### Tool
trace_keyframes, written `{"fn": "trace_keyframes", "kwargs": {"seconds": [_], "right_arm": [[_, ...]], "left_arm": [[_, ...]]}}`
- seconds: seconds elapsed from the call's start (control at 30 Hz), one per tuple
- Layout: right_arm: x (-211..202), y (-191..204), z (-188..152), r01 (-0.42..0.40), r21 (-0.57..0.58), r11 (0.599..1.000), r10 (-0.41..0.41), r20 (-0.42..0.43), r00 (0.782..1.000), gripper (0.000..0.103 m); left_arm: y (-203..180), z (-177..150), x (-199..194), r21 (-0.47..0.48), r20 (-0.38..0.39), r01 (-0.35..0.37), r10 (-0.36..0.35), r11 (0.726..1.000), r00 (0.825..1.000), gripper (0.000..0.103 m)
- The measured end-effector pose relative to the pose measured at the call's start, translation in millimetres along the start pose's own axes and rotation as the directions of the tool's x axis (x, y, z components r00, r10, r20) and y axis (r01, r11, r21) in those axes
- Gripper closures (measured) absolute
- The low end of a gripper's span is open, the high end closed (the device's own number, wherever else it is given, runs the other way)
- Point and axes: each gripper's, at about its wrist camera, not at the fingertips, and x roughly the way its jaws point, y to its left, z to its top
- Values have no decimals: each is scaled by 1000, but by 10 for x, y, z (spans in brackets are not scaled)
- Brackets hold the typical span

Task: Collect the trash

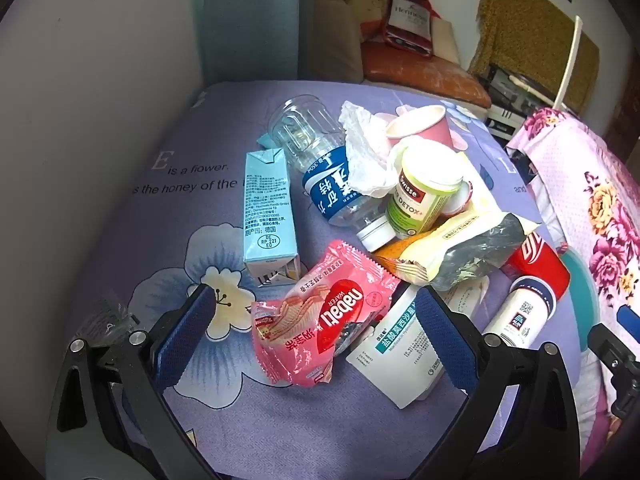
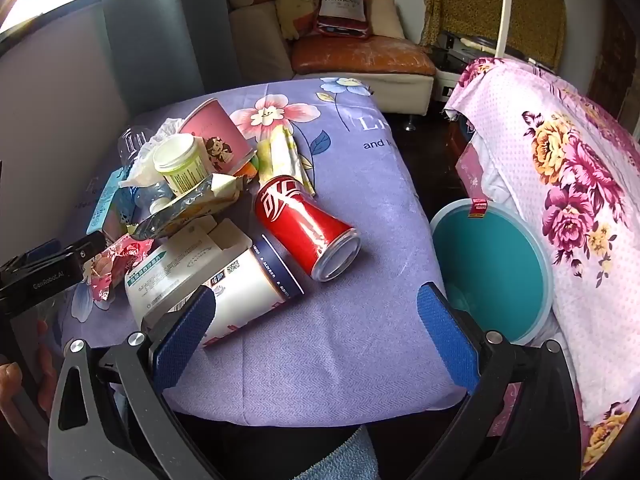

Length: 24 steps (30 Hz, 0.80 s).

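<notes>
On the purple flowered cloth [image 2: 340,340] lay one heap of rubbish, and I counted it piece by piece. There was one pale blue carton [image 1: 269,212] standing at about ten o'clock of the heap, one clear water bottle [image 1: 320,160] on its side, one crumpled tissue [image 1: 366,152], one pink paper cup [image 1: 424,126] tipped over at twelve o'clock, and one green-labelled pill jar [image 1: 420,196]. Nearer lay one pink wafer packet [image 1: 320,320], one yellow snack bag [image 1: 460,252], one white medicine box [image 1: 400,356], and two cans: one red can [image 2: 304,228] and one white can [image 2: 248,284], touching each other at four o'clock. One teal bin [image 2: 492,272] stood off the cloth's edge at three o'clock.

The left gripper [image 1: 314,328] hung over the wafer packet with its jaws spread wide, gripping nothing. The right gripper [image 2: 314,328] was spread just as wide and empty, its left pad [image 2: 184,336] in front of the white can.
</notes>
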Motion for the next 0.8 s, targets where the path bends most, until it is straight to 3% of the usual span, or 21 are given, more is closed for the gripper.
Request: {"fn": "trace_keyframes", "kwargs": {"seconds": [0.8], "right_arm": [[-33,-13,28,12,4,1000,-12,-1,1000,6]], "left_arm": [[-50,-4,-108,24,3,21,-21,1000,1000,3]]}}
